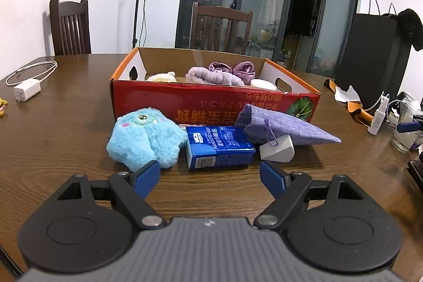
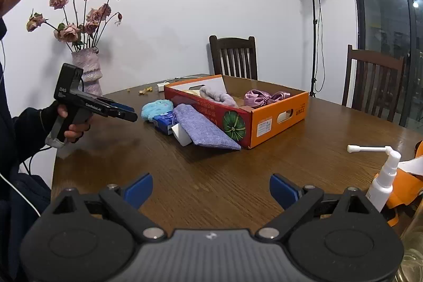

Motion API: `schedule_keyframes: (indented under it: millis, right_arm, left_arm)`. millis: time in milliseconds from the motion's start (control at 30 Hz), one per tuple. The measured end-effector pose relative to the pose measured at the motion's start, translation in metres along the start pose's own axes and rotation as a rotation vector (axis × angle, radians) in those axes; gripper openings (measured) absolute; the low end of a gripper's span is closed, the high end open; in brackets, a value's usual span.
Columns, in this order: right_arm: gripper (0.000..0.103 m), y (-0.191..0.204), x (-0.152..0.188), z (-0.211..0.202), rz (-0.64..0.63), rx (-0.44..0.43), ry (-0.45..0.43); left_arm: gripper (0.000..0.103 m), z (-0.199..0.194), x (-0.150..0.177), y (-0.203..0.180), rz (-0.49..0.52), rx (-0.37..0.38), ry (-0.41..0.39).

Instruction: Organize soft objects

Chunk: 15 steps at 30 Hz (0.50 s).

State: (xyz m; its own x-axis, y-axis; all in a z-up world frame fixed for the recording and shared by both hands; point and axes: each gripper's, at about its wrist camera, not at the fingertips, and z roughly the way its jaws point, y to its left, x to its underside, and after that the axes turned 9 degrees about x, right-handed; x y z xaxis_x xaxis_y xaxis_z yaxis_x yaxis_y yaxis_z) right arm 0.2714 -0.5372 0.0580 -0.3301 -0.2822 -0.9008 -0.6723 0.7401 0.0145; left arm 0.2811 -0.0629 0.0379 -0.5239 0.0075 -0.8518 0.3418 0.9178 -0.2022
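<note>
A red and orange cardboard box point(image 1: 211, 99) point(image 2: 275, 120) stands on the wooden table and holds a lilac towel point(image 1: 211, 75) point(image 2: 218, 97), a purple satin piece point(image 1: 234, 68) point(image 2: 261, 96) and pale soft items. In front of it lie a blue plush toy point(image 1: 144, 139) point(image 2: 156, 107), a blue tissue pack point(image 1: 218, 147) point(image 2: 164, 122), a purple fabric pouch point(image 1: 280, 127) point(image 2: 203, 130) and a white block point(image 1: 277, 148) point(image 2: 182, 136). My left gripper point(image 1: 210, 179) point(image 2: 127, 112) is open just short of the plush and tissue pack. My right gripper point(image 2: 211, 189) is open and empty over bare table.
A white charger and cable point(image 1: 27, 90) lie at the far left. A spray bottle point(image 2: 384, 181) point(image 1: 379, 115), orange items point(image 2: 407, 192) and a glass point(image 1: 404, 126) sit at the right. A vase of dried roses point(image 2: 88, 75), chairs point(image 2: 234, 57) and a light stand point(image 2: 316, 25) surround the table.
</note>
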Motion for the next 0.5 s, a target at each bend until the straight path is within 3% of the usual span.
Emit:
schedule_keyframes:
  millis: [100,400,500]
  right_arm:
    - [0.095,-0.004,0.000,0.005,0.017,-0.024,0.003]
    - [0.096,-0.006,-0.001,0.001,0.041,0.064,-0.027]
    - [0.099,-0.012,0.002,0.002,0.087,0.044,-0.016]
  left_arm:
    - [0.084,0.002,0.000,0.000,-0.002,0.002,0.003]
    - [0.084,0.002,-0.003,0.009,-0.019,-0.001,-0.003]
    - [0.084,0.004,-0.004,0.011,-0.027,-0.002,-0.002]
